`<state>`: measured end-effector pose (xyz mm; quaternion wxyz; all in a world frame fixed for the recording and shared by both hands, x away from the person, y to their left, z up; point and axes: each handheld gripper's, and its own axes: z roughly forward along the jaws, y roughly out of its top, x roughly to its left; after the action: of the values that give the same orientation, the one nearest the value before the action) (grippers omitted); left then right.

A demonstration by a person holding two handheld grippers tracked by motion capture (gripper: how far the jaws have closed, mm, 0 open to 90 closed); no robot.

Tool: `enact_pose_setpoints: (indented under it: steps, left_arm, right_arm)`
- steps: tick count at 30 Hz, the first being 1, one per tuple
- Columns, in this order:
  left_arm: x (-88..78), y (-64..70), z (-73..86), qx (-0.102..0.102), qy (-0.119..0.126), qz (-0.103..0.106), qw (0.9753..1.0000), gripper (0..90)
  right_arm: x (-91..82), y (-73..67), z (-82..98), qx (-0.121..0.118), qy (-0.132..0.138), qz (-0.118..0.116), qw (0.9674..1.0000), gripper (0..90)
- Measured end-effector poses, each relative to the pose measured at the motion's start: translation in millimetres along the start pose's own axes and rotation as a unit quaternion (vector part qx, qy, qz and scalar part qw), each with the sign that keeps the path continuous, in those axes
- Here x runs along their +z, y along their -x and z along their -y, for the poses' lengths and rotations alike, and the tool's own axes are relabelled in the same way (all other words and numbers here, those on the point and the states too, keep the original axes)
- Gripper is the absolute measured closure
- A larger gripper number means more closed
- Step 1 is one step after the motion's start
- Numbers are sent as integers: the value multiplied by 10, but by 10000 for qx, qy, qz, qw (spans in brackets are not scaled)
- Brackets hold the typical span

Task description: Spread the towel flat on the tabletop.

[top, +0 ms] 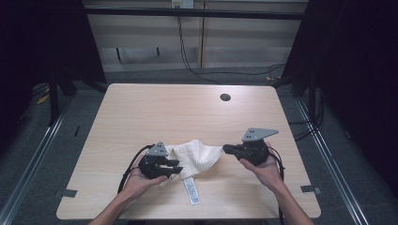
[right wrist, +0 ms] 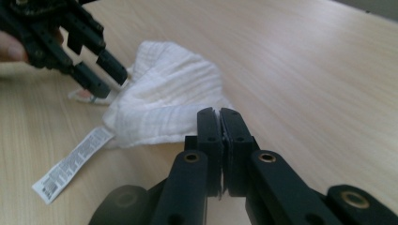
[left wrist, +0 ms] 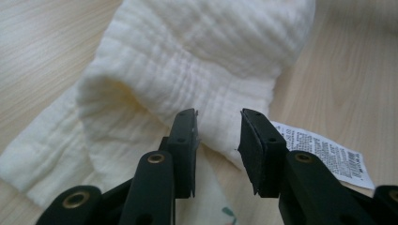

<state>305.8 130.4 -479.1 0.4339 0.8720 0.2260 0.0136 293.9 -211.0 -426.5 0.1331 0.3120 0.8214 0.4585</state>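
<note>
Right gripper (right wrist: 219, 117) pinching white cloth (right wrist: 169, 98)

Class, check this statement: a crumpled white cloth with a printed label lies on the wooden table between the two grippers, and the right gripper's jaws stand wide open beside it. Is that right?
Not quite. The right gripper has its jaws shut, pressed together at the edge of the white cloth, as the right gripper view shows. The rest holds: the cloth with its printed label lies on the wooden table between the two grippers.
</note>
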Motion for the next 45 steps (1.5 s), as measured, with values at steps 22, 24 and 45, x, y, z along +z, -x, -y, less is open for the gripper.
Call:
enact_pose_setpoints:
  steps: [22, 24, 45]
  left_arm:
    - [-66, 16, -164, -51, 306, -91, 9995, 548]
    - [-186, -77, -93, -117, 339, -252, 9990, 570]
    - [378, 412, -232, 588, -223, 390, 9973, 626]
  right_arm:
    - [-185, 168, -178, 139, 100, 413, 9990, 873]
    - [-201, 214, -107, 206, 81, 436, 9988, 873]
    - [-180, 201, 176, 357, -60, 412, 9985, 872]
